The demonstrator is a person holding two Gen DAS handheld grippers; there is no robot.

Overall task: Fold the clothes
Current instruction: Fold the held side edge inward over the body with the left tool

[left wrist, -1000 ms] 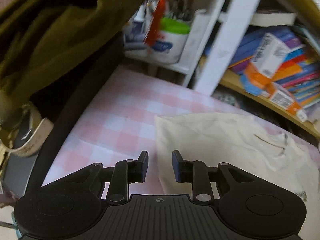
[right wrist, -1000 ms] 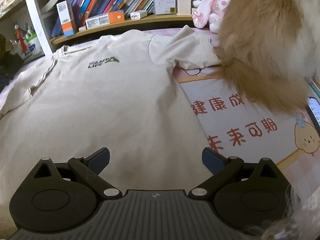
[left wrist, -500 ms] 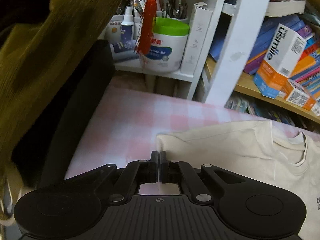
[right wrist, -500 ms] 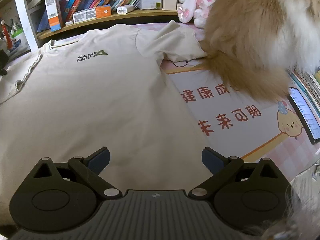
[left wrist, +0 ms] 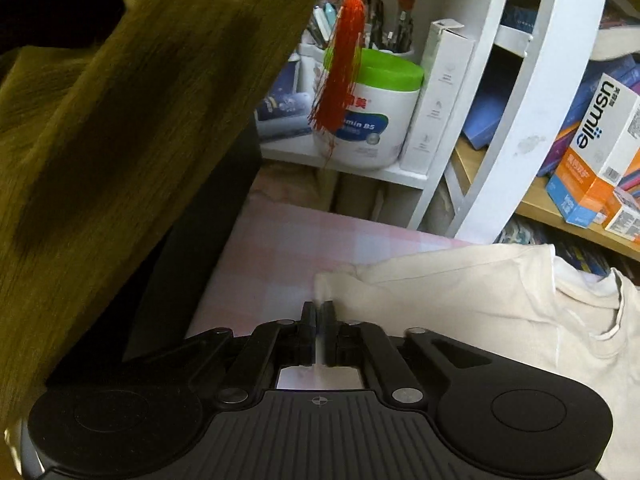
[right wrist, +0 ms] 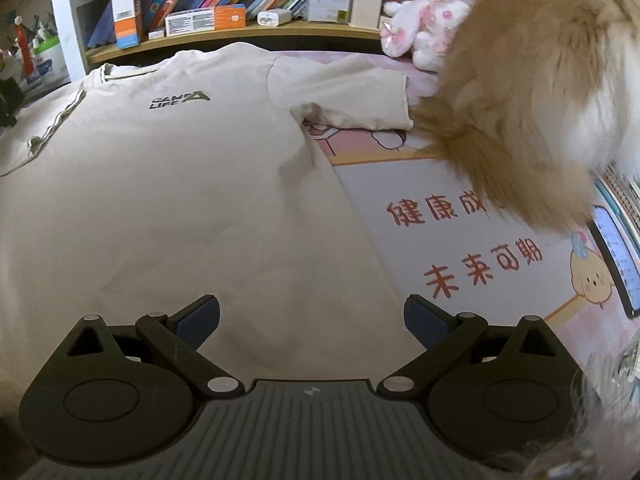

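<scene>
My left tool (left wrist: 319, 312) pinches the T-shirt (right wrist: 168, 200) sleeve corner; I should carry it flat across. My right tool (right wrist: 312, 316) gapes empty over the hem.

Both views were lit by soft, even daylight, brighter in the right wrist view, where the cream T-shirt (right wrist: 168, 208) looked pale and slightly washed out with only faint creases of shade. The left wrist view was dimmer: its upper left corner fell to near black, and the olive cloth (left wrist: 120, 152) there was smeared with motion blur. The red tassel (left wrist: 344, 68) was soft too. Fisheye distortion bent the white shelf post (left wrist: 520, 112) into a curve and bowed the bookshelf (right wrist: 240, 34). The furry animal (right wrist: 528, 96) was blurred at the right edge.
</scene>
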